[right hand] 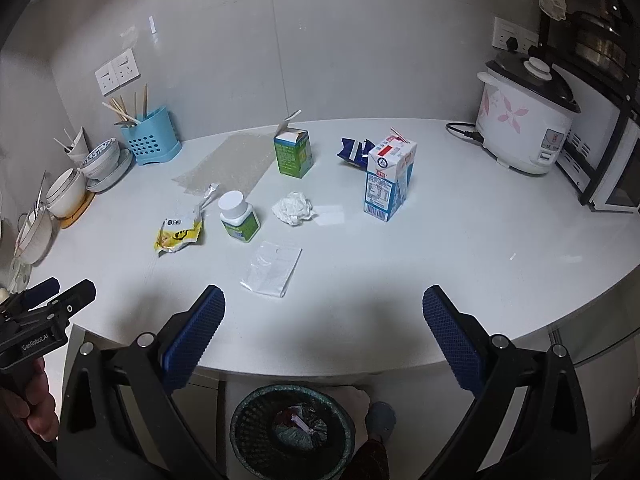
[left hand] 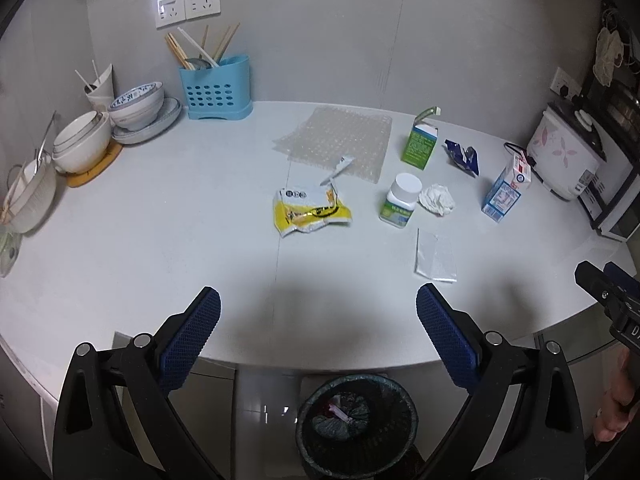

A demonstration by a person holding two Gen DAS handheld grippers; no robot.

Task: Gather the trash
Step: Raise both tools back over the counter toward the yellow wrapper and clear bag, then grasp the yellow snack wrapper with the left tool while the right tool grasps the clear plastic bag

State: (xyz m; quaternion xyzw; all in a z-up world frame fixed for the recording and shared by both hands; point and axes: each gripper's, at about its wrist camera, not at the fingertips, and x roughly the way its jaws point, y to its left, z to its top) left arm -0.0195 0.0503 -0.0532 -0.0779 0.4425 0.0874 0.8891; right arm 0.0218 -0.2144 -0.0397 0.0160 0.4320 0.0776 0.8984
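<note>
Both tools hung back at the near edge of the white table (left hand: 120,248), a sensible waiting spot since the black mesh waste bin (left hand: 357,424) stood on the floor directly below at 6 o'clock, ready for drops. The left gripper (left hand: 318,322) had its blue ribbed fingers (left hand: 200,332) spread wide and released, holding nothing; the right gripper (right hand: 324,324) was likewise spread and empty. The trash lay scattered ahead across the middle of the table: a crumpled yellow snack wrapper (left hand: 310,210) at 12 o'clock of the left gripper, a white-capped green-labelled plastic bottle (left hand: 400,200) at 1 o'clock, a balled white tissue (left hand: 437,199) just beside that bottle, and a flat clear plastic sachet (left hand: 435,256) nearest the right gripper, at about 11 o'clock in its view. Farther back stood an opened green carton (left hand: 420,142), a torn dark-blue foil packet (left hand: 462,156), a blue-and-white milk carton (right hand: 388,178) and a sheet of bubble wrap (left hand: 336,138). The bin already held some refuse, so collecting seemed under way, with 8 pieces left. The flat sachet would probably be hardest to pinch off the smooth surface.
</note>
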